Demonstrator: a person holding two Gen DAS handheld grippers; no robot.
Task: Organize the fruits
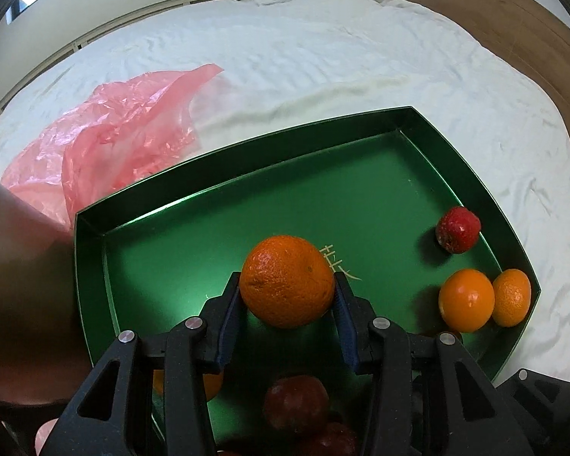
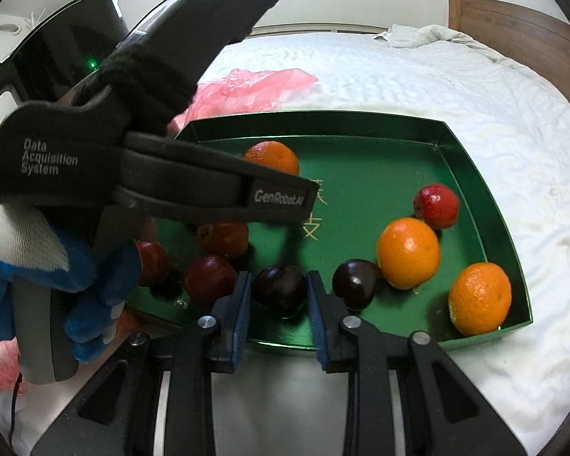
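Observation:
A green tray (image 1: 456,159) (image 2: 486,205) lies on a white bed. My left gripper (image 1: 288,285) is shut on a large orange (image 1: 287,280) and holds it above the tray's middle; the same orange shows in the right wrist view (image 2: 273,156). My right gripper (image 2: 279,289) is shut on a dark plum (image 2: 279,289) at the tray's near edge. Two oranges (image 1: 465,300) (image 1: 511,296) and a red fruit (image 1: 458,229) lie at the tray's right. Another dark plum (image 2: 355,283) and red fruits (image 2: 209,279) lie near my right gripper.
A crumpled pink plastic bag (image 1: 106,144) lies on the bed left of the tray. The left gripper's body (image 2: 152,174) and a gloved hand (image 2: 38,250) fill the left of the right wrist view. A wooden headboard (image 2: 513,26) stands behind the bed.

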